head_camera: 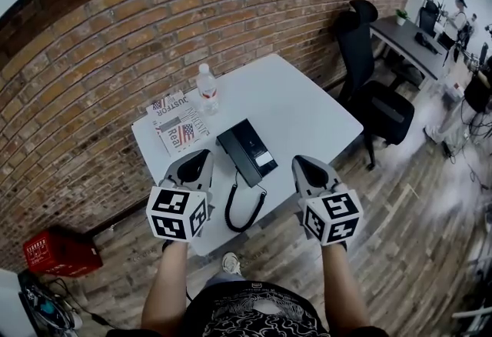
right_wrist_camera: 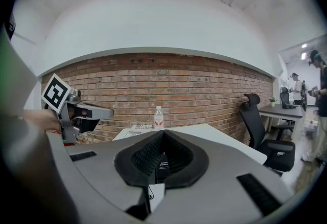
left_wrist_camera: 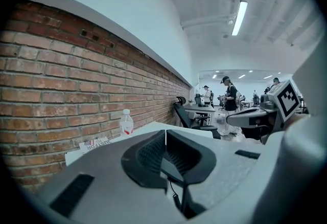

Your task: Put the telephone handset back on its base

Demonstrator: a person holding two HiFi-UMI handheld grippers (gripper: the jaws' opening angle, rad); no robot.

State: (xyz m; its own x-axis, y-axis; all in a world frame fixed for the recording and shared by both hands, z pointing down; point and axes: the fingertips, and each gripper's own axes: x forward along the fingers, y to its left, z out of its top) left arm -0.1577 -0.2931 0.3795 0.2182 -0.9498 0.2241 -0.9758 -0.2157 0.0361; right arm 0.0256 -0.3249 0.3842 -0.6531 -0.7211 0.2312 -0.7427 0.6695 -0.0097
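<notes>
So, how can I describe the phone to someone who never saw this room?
Find the white table against the brick wall. Near its front edge, right of the papers and bottle, lies the phone: the only black thing on it, with a coiled cord hanging off the edge.

Open-plan office: brick wall (head_camera: 154, 43), desks (head_camera: 407, 39), swivel chairs (head_camera: 377, 97), ceiling strip lights (left_wrist_camera: 239, 16).

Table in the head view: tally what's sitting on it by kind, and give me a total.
Telephone: 1
Bottle: 1
Newspaper stack: 1
Total: 3
</notes>
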